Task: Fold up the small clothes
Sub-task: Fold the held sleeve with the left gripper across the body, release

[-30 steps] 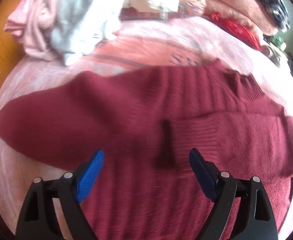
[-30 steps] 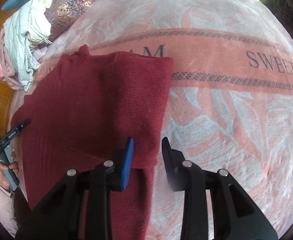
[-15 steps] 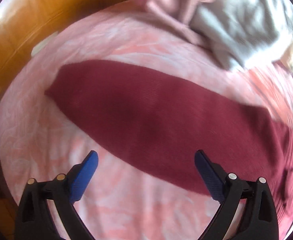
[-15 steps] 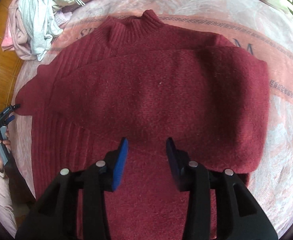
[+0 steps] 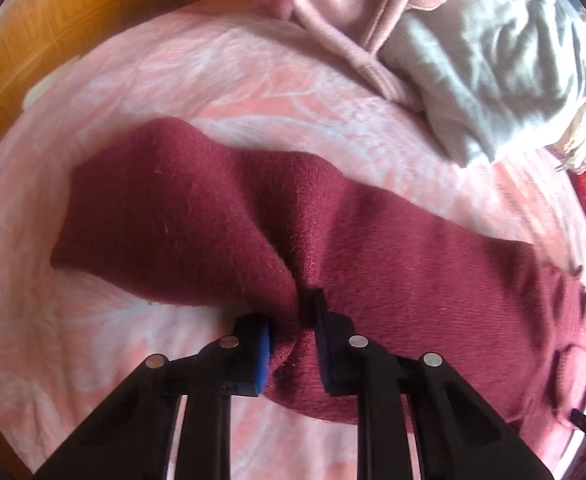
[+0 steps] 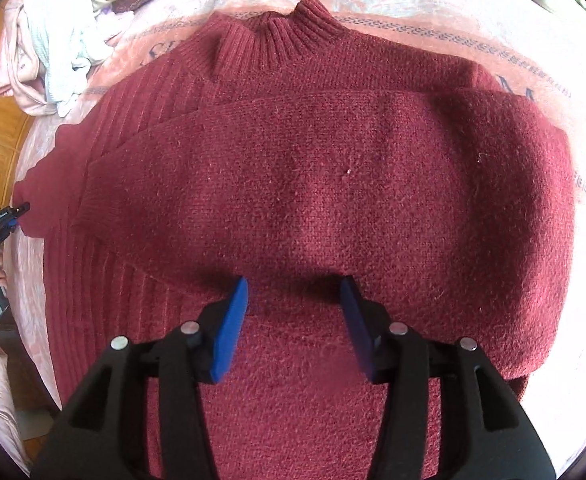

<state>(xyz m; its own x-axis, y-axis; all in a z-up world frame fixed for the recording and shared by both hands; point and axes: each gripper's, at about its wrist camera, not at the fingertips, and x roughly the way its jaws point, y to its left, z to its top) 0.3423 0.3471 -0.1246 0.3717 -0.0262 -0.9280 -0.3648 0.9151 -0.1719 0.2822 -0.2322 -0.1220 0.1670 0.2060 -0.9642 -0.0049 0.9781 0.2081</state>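
Left gripper [image 5: 293,336] has just closed, pinching the maroon sweater's outstretched sleeve [image 5: 197,216].
Right gripper [image 6: 295,320] stands partly open, jaws lately widening, grasping nothing, above the maroon sweater [image 6: 333,184], which lies flat on the pink blanket [image 6: 513,32], one sleeve folded across the chest.

Your sweater [image 6: 333,184] dark maroon knit, ribbed at its collar, blanket [image 5: 221,76] under it salmon pink with pale leaf pattern and grey lettered band, your gripper pads [image 6: 229,332] bright blue on black frames, heap beside the sweater pale pink [image 5: 357,4] and white-grey [image 5: 493,64], floor [image 5: 53,12] beyond the blanket orange wood.
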